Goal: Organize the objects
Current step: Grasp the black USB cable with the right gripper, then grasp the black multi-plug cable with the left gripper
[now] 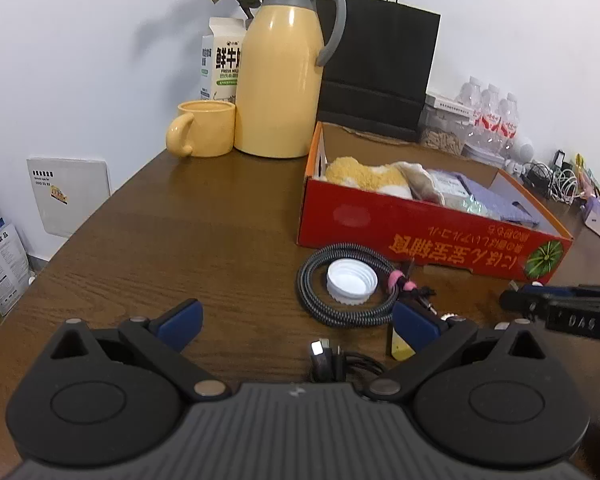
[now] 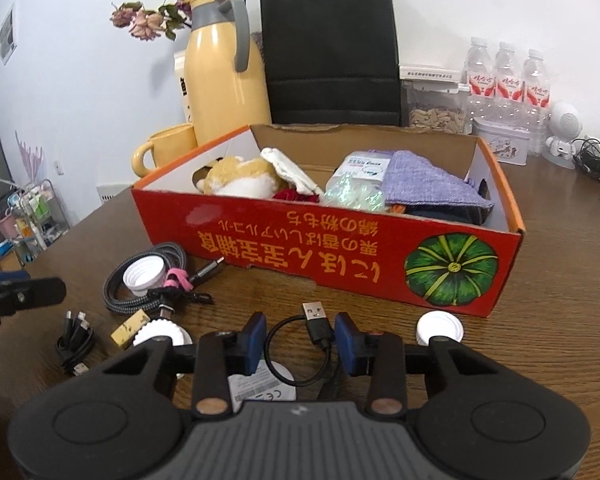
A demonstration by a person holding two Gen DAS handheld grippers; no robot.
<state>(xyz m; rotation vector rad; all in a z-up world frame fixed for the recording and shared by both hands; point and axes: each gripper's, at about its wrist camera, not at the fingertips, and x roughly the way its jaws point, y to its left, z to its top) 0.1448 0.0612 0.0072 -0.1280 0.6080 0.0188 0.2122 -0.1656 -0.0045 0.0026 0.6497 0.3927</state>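
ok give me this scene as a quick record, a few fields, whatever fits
surface: wooden table
container: red cardboard box, open top, cloth items inside
left claw: open, nothing between its pads
right claw: part closed around a black usb cable, pads not visibly pressing it
loose items: braided cable coil around a white cap

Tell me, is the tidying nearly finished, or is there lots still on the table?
Partly done: the red box already holds a plush toy, a purple cloth and a packet. In hand: the right gripper has its jaws around a black USB cable, not clearly pinching it. Left on the table: the braided cable with a white lid inside its coil, another white cap and a small black cable bundle.
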